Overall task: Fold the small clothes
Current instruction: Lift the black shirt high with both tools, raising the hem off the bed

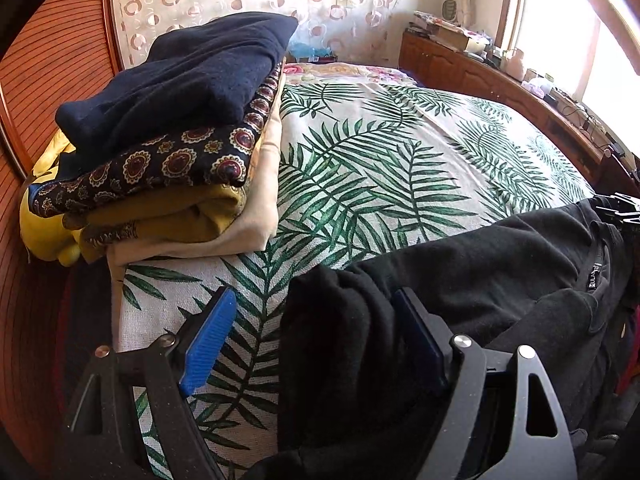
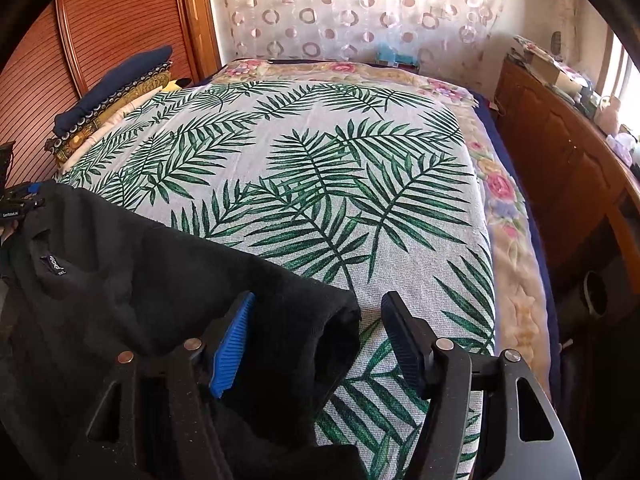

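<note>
while a stack of folded clothes (image 1: 168,152) sits done at the far left edge of the bed, the garment in hand is nowhere near folded. stack from the top: navy piece, dark medallion print, mustard, cream at the base, with something yellow behind it. edges fairly square. same stack shows small in the right wrist view, against the wooden wardrobe (image 2: 100,32).

black sweater (image 1: 500,272) lies along the near edge of the palm-leaf bedspread (image 1: 380,152), collar and neck label up, part of it hanging off the near side by the look of it. cloth bunched, not laid flat; no fold line visible.

left gripper (image 1: 316,340): jaws spread wide, a roll of black fabric standing between the blue pads and lying against the right one; the left pad is clear of it, over bare bedspread. nothing pinched.

right gripper (image 2: 316,336): also spread. a rolled end of the sweater, sleeve or shoulder i cannot tell, sits between the pads near the left one; the right pad hangs over bare bedspread. not gripping.

judgement: several items finished, this one at the very start. left to do: close on both ends, spread it flat on the open middle of the bed, fold, then add it to the stack. whether more clothes wait out of frame, cannot tell.
</note>
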The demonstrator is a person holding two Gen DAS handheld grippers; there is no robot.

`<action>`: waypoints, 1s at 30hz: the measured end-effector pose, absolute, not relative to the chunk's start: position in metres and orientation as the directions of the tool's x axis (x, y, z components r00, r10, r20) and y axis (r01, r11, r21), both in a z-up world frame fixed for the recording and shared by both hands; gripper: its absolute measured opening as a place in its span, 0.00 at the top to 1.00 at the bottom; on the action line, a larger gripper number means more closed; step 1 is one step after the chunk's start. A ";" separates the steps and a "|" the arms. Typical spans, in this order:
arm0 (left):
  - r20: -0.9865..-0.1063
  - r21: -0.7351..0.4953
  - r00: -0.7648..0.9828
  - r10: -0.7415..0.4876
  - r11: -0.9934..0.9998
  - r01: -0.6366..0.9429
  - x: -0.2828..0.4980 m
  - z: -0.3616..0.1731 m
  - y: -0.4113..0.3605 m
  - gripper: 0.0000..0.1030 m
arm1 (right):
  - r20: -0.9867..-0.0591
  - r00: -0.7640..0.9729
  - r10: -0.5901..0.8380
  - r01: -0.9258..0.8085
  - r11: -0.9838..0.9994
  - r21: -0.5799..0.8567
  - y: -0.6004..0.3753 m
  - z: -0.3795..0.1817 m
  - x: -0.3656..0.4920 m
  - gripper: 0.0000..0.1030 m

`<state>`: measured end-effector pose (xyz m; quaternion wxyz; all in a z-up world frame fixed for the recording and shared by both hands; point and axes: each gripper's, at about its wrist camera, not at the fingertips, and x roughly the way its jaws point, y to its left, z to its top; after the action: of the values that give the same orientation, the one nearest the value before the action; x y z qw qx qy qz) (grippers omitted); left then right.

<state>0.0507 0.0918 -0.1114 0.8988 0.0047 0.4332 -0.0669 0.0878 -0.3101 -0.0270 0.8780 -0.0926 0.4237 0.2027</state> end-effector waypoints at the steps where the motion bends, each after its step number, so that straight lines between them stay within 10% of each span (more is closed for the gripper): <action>1: -0.779 -0.049 0.616 -0.116 0.991 0.125 0.050 -0.111 0.092 0.21 | -0.781 0.558 0.281 -0.437 0.900 0.012 -0.309 -0.027 0.087 0.36; 6: -0.778 -0.049 0.617 -0.123 0.990 0.136 0.050 -0.111 0.091 0.26 | -0.778 0.537 0.326 -0.485 0.874 0.031 -0.302 -0.026 0.082 0.64; 13: -0.776 -0.085 0.598 -0.200 0.973 0.214 0.042 -0.103 0.076 0.81 | -0.762 0.521 0.383 -0.534 0.843 0.059 -0.298 -0.021 0.065 0.84; 30: -0.392 -0.109 0.860 -0.327 0.945 0.310 -0.050 0.070 0.055 0.83 | -0.559 0.742 0.371 -0.463 0.886 -0.026 -0.342 0.123 -0.041 0.86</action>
<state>-0.0503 0.0552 0.0702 0.9641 -0.0209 0.2071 -0.1652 -0.0409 -0.3420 0.1229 0.9296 -0.0819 0.2809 0.2242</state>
